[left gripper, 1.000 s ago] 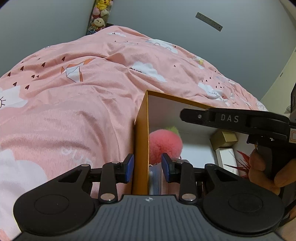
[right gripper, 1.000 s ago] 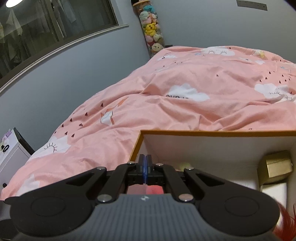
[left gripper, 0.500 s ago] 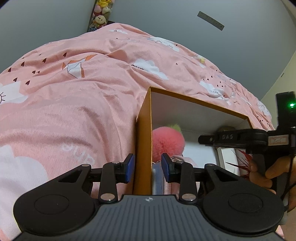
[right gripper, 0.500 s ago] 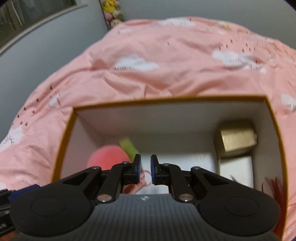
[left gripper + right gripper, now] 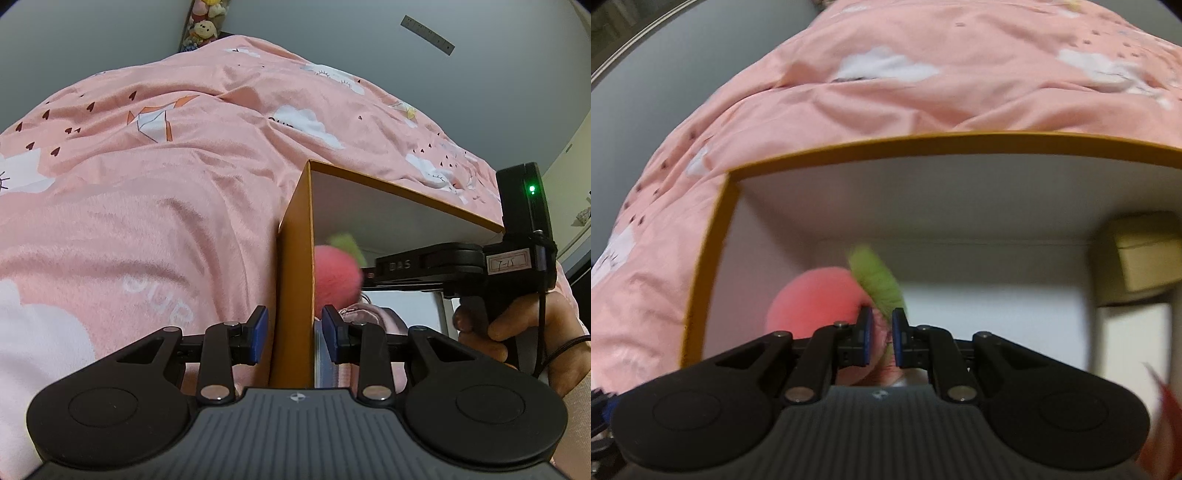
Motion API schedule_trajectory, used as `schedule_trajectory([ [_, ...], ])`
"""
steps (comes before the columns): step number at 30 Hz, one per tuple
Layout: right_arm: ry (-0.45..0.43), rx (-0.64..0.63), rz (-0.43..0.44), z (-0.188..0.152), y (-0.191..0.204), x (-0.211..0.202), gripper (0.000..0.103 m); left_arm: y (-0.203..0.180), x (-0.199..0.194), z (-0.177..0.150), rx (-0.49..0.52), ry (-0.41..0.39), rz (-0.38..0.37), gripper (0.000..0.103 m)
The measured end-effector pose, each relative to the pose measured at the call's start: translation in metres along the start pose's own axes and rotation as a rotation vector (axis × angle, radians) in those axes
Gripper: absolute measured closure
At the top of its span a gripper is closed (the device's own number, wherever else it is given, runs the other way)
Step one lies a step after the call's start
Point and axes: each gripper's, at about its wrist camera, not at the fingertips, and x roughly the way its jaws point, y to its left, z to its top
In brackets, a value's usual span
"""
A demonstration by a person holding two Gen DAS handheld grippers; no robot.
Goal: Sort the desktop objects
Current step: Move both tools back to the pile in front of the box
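Left gripper (image 5: 294,334) sat astride the left wall of the orange box (image 5: 293,258); one blue pad outside the wall, one inside; pads had visible gaps to the cardboard on both sides, so jaws parted, not clamping; box itself rested on the pink cloud-print duvet (image 5: 147,192); right gripper (image 5: 882,341) was inside the box, low, fingers slightly apart with nothing between them, released; pink plush peach (image 5: 816,299) with green leaf (image 5: 877,277) lay on the box floor near the left wall, touching or just beside the right gripper's left pad, can't tell which due to blur; gold box (image 5: 1145,254) in the far right corner, white box (image 5: 1130,332) just in front of it; red spiky item (image 5: 1161,398) at the right edge, too blurred to name; person's right hand (image 5: 517,325) on the right gripper's handle, green LED lit.
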Motion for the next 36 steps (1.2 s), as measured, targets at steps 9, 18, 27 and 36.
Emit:
schedule_trajectory([
  [9, 0.010, -0.056, 0.057, -0.006, 0.011, -0.002, 0.090, 0.000, 0.001, 0.002, 0.000, 0.002, 0.007, 0.066],
  [18, -0.170, -0.203, -0.040, -0.025, 0.016, -0.050, 0.073, -0.026, -0.021, -0.002, 0.118, -0.098, 0.071, 0.067],
  [27, -0.444, -0.217, -0.105, -0.067, 0.019, -0.120, 0.050, -0.051, -0.053, -0.012, 0.204, -0.188, 0.106, 0.066],
  [36, -0.640, -0.207, -0.107, -0.120, 0.022, -0.162, 0.026, -0.055, -0.069, -0.036, 0.224, -0.171, 0.093, 0.066],
])
